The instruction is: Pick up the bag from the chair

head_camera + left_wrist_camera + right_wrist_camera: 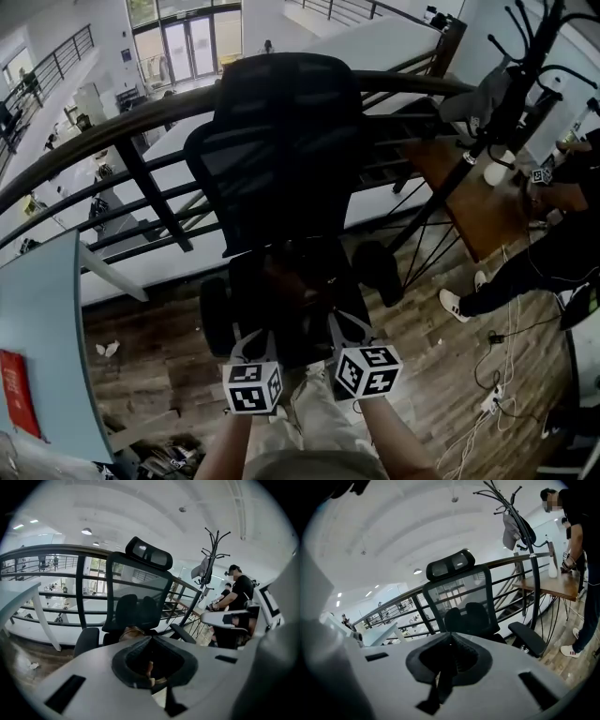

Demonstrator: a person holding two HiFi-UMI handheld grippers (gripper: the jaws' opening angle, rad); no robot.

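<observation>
The bag (292,281) lies on the seat (247,298) of the chair (281,141), a dark brownish heap near the seat's middle and close under the backrest. In the head view it sits straight ahead of both grippers, in the lane between them.

The left gripper (255,345) hovers at the seat's front edge toward its left corner. The right gripper (347,326) hovers at the front edge toward the right corner, its tips a little further in over the seat. Neither touches the bag.

In the left gripper view the jaws are drawn together, with only a thin dark slit between them. The bag's tan top shows just above them, dead ahead and low. The bit of tan in the recess between the jaws looks like the bag seen past them, not something gripped.

In the right gripper view the jaws also stand together, with a narrow slit and nothing in them. The bag is hidden behind them.

The bag's long axis cannot be made out; it reads as dark on dark.

Judging from this, the reach is forward and down from the front edge. Both grippers are about equally near, and the jaws must part first.
</observation>
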